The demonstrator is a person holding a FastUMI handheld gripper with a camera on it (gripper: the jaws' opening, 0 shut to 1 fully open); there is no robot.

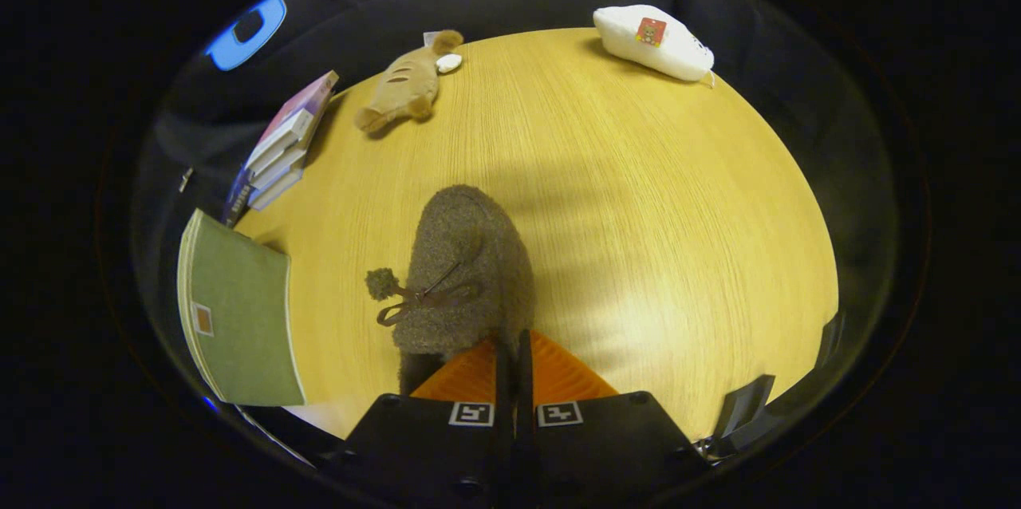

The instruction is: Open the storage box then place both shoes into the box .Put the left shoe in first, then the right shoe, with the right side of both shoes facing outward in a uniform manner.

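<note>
A: Entry, gripper view. State of the jaws?

B: The gripper (510, 349) has its jaws drawn close together, only a thin slit between them. They pinch the rear rim of the shoe (467, 274), at the heel opening. Both fingers (467, 373) appear to press on that rim, so I log it as held.

A: Describe the shoe.

B: Fuzzy grey-brown, with a dark lace tied in a bow and a small pompom (381, 283) hanging off to the left of the jaws. The toe points straight away from the jaws. Cannot tell whether the sole rests on the desk (654, 198) or is lifted slightly; a shadow falls on the wood just beyond and to the right of it.

A: Other items?

B: Left of the jaws, a green book (239, 317) lies flat at the desk's edge. Beyond it, a stack of books (279, 150) lies tilted at the desk's edge. Far ahead and left, a tan plush fish (403, 86) with a small white piece by its tail. Far ahead and right, a white soft pouch (654, 42) with a small square patch on it. All are well apart from the shoe.
</note>
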